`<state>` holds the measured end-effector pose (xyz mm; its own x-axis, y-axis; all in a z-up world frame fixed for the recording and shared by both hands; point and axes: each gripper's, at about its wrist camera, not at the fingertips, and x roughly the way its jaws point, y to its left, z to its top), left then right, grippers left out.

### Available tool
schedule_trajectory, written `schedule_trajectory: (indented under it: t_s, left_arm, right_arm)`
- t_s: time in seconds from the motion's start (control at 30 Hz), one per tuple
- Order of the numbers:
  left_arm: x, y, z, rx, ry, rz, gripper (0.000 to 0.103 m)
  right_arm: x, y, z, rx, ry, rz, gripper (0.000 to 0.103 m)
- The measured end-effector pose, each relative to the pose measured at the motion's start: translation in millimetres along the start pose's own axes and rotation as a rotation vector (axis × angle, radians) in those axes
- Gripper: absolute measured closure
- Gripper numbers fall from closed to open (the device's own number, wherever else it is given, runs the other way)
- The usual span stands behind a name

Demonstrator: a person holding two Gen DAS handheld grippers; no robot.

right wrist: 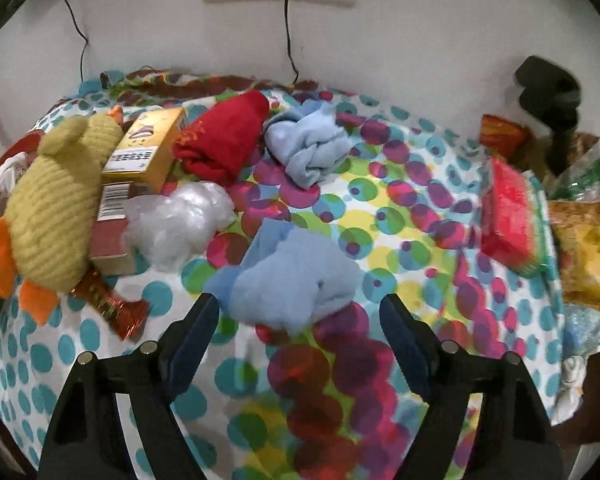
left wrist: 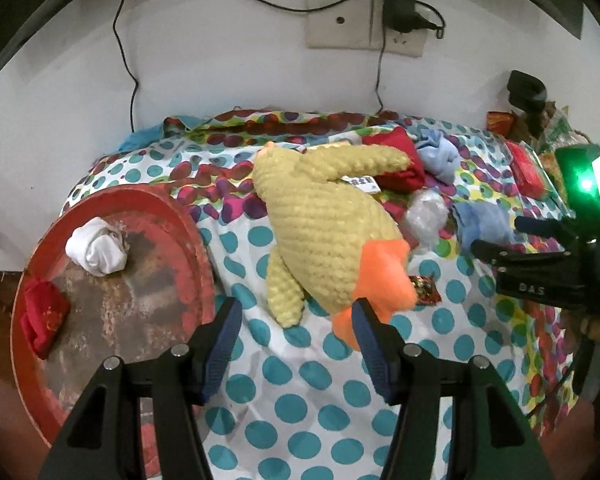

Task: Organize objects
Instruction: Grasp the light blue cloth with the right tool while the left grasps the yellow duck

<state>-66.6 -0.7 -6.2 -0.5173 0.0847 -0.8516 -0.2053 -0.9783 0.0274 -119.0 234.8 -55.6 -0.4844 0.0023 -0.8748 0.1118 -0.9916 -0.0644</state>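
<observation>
A yellow knitted duck toy (left wrist: 324, 224) with orange feet lies on the polka-dot cloth (left wrist: 300, 400); it also shows at the left in the right wrist view (right wrist: 52, 200). My left gripper (left wrist: 296, 320) is open and empty just below the duck's feet. My right gripper (right wrist: 300, 316) is open, with a light blue sock bundle (right wrist: 292, 280) just ahead between the fingers, untouched. The right gripper also shows at the right of the left wrist view (left wrist: 496, 236). A red round tray (left wrist: 198, 248) at the left holds a white sock roll (left wrist: 98, 250) and a red cloth (left wrist: 44, 316).
On the cloth lie a red sock bundle (right wrist: 224, 144), a second blue bundle (right wrist: 308, 148), a yellow box (right wrist: 148, 148), crumpled clear plastic (right wrist: 180, 220), a red candy wrapper (right wrist: 108, 304) and a red packet (right wrist: 508, 216). Snack bags (right wrist: 584, 256) crowd the right edge. The wall with sockets (left wrist: 360, 20) is behind.
</observation>
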Motion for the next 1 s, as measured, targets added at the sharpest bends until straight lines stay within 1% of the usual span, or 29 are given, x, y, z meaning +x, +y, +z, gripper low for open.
schedule_trajectory:
  t_s: [0.07,0.13,0.17,0.2,0.23,0.33,0.37,0.47,0.53,0.6,0.73,0.8,0.87,0.9,0.93,1.0]
  left_arm:
    - [2.3,2.5,2.3,-0.013,0.006,-0.014,0.044]
    - [5.0,3.9,4.7,-0.024,0.015,-0.02,0.044]
    - [6.3,4.0,6.3,-0.027,0.021,-0.02,0.044]
    - [7.0,4.1,8.5,-0.031,0.026,-0.02,0.044]
    - [6.8,3.8,10.4,-0.035,0.028,-0.018,0.044]
    - [2.6,4.3,17.1,-0.056,0.025,-0.024,0.044]
    - [0.0,5.0,19.2,-0.064,0.019,-0.028,0.044]
    - [-6.4,4.9,29.7,-0.08,0.002,-0.028,0.043]
    - [-6.8,1.5,40.7,-0.08,0.006,-0.024,0.043]
    - [-4.3,-4.1,51.7,-0.072,0.014,-0.042,0.042]
    - [11.5,-16.6,74.8,-0.062,0.057,-0.066,0.041]
    - [22.6,-24.7,84.3,-0.045,0.085,-0.024,0.041]
    - [32.1,-28.5,89.3,-0.042,0.1,-0.014,0.041]
    - [39.4,-29.3,92.0,-0.053,0.122,-0.008,0.041]
    - [45.4,-28.4,93.3,-0.065,0.136,-0.019,0.041]
    - [55.0,-25.8,94.4,-0.085,0.149,-0.003,0.041]
  right_arm:
    - [9.3,-1.2,2.7,0.016,0.004,0.025,0.023]
    - [15.9,-1.5,5.0,0.021,0.005,0.025,0.023]
    - [19.0,-1.0,5.8,0.023,0.007,0.034,0.026]
    - [21.6,-1.2,7.1,0.031,0.008,0.06,0.032]
    - [23.0,-0.2,8.4,0.034,0.004,0.067,0.033]
    - [24.8,4.5,12.8,0.0,-0.003,0.062,0.042]
    - [24.1,5.8,13.1,-0.008,-0.008,0.064,0.048]
    - [19.3,7.9,11.9,-0.026,-0.007,0.072,0.056]
    - [14.2,6.9,8.7,-0.021,-0.008,0.083,0.057]
    - [8.3,5.1,3.0,-0.009,-0.006,0.106,0.057]
    - [-4.0,1.5,-8.3,0.014,-0.016,0.141,0.057]
    - [-8.3,0.4,-11.0,0.015,-0.024,0.154,0.057]
    - [-12.6,1.6,-12.4,0.001,-0.036,0.147,0.057]
    - [-13.6,2.4,-12.3,-0.006,-0.036,0.149,0.057]
    - [-14.9,3.5,-12.3,-0.014,-0.038,0.156,0.057]
    - [-19.2,7.1,-12.0,-0.029,-0.049,0.159,0.057]
